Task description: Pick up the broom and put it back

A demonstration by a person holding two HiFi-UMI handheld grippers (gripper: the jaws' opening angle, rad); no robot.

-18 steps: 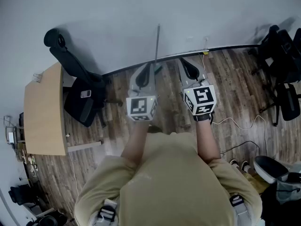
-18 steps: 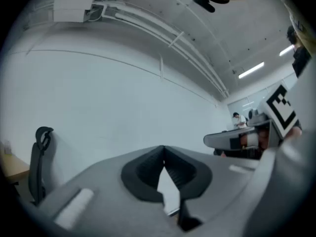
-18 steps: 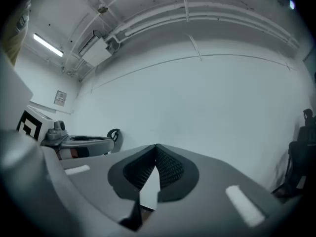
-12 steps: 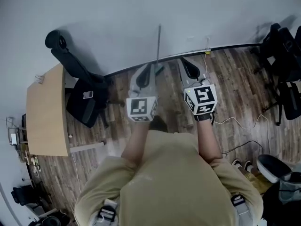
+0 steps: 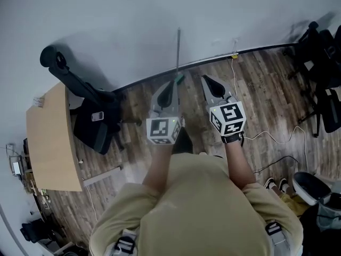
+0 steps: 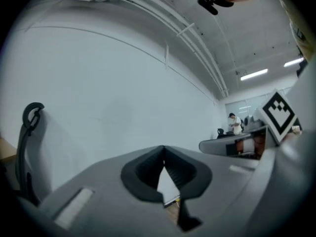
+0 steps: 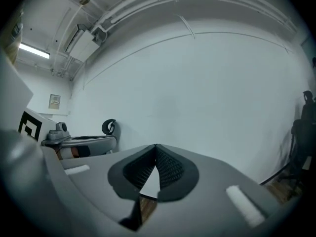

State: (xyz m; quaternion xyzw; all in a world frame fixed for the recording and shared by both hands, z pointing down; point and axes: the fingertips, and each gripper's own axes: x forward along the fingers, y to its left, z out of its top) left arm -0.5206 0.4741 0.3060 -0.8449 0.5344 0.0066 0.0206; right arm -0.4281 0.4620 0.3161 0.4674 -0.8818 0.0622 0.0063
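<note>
Both tongs are pinched fully shut with nothing in them. The left tongs (image 5: 170, 84) (image 6: 163, 149) and right tongs (image 5: 208, 81) (image 7: 156, 149) are held level, side by side, in front of the person in the beige shirt (image 5: 197, 207), and they point at the plain white wall (image 5: 160, 15).

The thin grey-handled broom (image 5: 177, 49), which has a green bit low down, stands upright against that wall on the dark wood plank floor (image 5: 266, 89). It's just beside the left tongs' tip, between the two tongs, and neither one grips it.

Off to the left there's a black office chair (image 5: 88, 103) next to a light wooden worktop (image 5: 50, 137). A pale cable (image 5: 266, 137) trails across the floor on the right.
</note>
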